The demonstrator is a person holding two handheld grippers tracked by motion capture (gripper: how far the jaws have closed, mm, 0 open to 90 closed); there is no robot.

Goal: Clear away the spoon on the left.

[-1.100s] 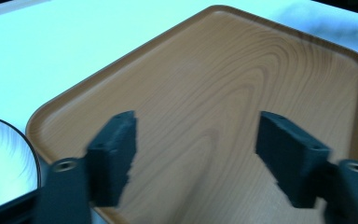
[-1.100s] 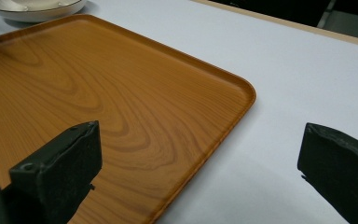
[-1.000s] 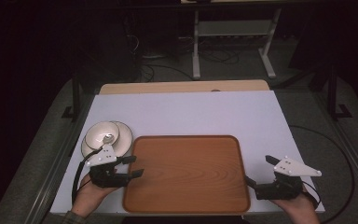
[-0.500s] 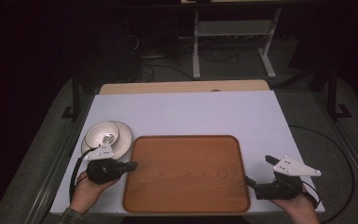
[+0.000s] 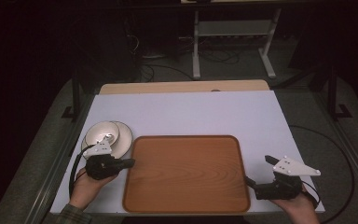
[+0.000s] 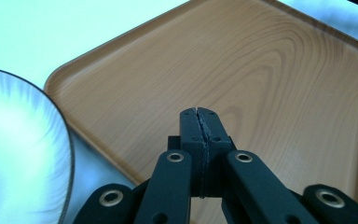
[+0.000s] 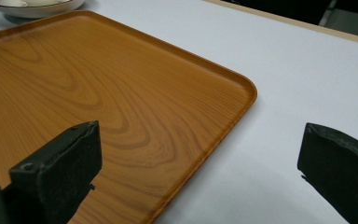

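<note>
The wooden tray (image 5: 186, 172) is taken as landmark. At its left edge the left gripper (image 6: 199, 122) is held with jaws pressed together on nothing, beside the stacked bowls (image 5: 107, 136). At its right edge the right gripper (image 7: 198, 163) is kept spread wide, seemingly ready for work.

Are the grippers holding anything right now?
No. The left gripper is shut on nothing above the tray; the right gripper is open and empty.

- A white table top (image 5: 205, 112) is catching the light.
- Dark grey floor (image 5: 307, 107) is lying around it.
- A pale shelf stand (image 5: 233, 32) is standing behind, amid cables (image 5: 158, 70).
</note>
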